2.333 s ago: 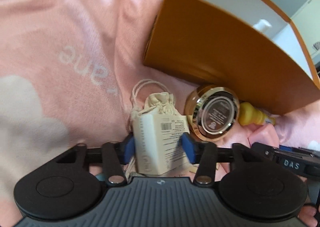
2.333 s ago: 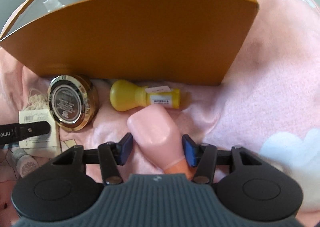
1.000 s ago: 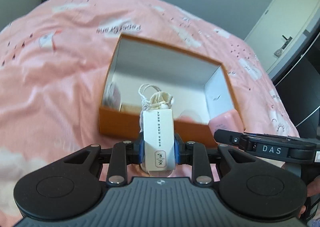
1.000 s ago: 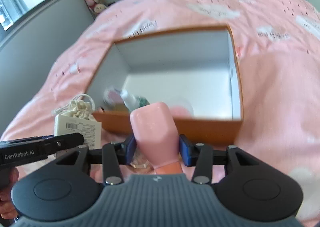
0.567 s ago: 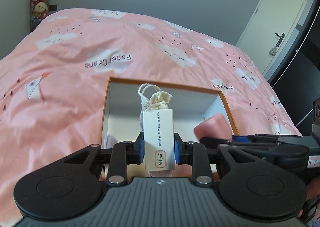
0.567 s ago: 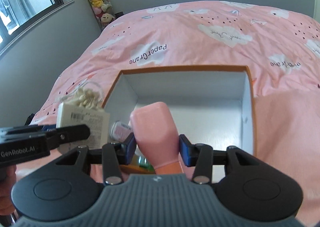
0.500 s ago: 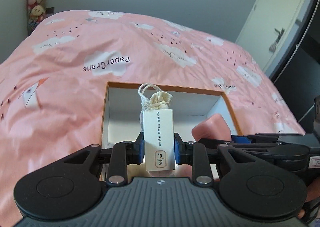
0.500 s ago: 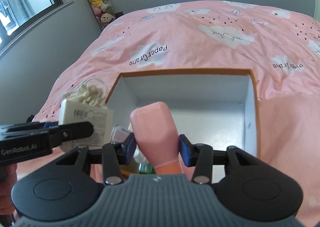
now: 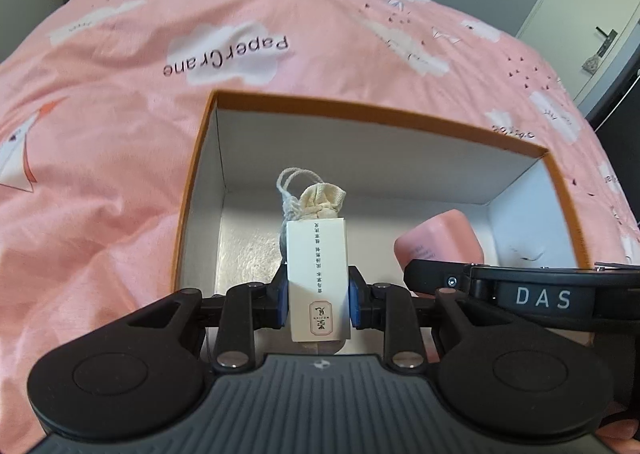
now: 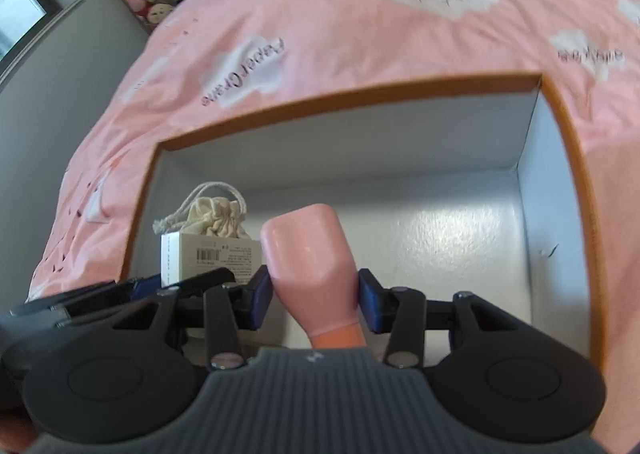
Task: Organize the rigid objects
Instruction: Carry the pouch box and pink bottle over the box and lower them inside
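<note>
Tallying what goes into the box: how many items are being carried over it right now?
2. A white carton with a cloth pouch in the left tool, and a pink bottle in the right tool, both over the orange box. Items underneath may be hidden.

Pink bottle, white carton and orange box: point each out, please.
pink bottle (image 10: 310,254), right wrist view, its broad body.
white carton (image 9: 318,278), left wrist view, its printed face.
orange box (image 10: 360,94), right wrist view, its far rim.

The box's (image 9: 520,190) near wall and front floor are hidden behind both grippers. The bottle's (image 10: 312,266) neck is cut off behind the right gripper's body. The bedspread (image 10: 360,14) lettering is blurred in the right view.
</note>
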`<state>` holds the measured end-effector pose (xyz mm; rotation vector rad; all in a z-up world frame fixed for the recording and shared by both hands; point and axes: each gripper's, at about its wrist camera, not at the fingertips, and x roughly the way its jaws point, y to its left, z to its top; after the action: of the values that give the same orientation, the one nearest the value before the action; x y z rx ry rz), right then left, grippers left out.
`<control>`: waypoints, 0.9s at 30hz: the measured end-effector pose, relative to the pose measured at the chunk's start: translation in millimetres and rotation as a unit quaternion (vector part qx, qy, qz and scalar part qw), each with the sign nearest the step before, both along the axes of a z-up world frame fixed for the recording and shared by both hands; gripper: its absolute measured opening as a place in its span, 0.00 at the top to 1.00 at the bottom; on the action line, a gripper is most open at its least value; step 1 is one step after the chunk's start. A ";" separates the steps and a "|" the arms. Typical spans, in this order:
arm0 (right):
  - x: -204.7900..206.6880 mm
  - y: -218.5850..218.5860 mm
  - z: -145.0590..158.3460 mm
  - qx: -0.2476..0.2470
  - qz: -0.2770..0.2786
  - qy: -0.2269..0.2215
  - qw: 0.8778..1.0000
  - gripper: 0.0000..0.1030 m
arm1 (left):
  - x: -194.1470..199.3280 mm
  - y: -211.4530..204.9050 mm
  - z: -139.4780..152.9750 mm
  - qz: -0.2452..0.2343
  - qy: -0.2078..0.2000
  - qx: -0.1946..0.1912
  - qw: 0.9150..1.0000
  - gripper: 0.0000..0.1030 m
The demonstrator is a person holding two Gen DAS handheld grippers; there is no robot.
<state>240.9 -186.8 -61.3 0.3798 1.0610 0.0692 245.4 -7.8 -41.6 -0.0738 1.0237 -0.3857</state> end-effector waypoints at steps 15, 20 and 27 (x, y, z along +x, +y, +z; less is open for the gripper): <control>18.9 -4.2 -39.1 -0.009 -0.019 0.052 0.998 0.56 | 0.0 -15.8 -19.0 -0.017 -0.001 0.048 0.999 0.70; 18.8 -2.2 -40.7 -0.013 -0.013 0.054 0.998 0.56 | 0.7 -19.2 -18.8 -0.018 0.005 0.064 0.998 0.69; 15.1 -1.3 -33.0 -0.020 -0.009 0.040 0.999 0.54 | -2.4 -15.5 -1.9 -0.011 -0.019 0.066 0.998 0.62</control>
<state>256.0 -188.1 -94.3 0.3575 1.1371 0.0170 243.0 -23.3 -43.5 0.0618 1.0111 -0.3371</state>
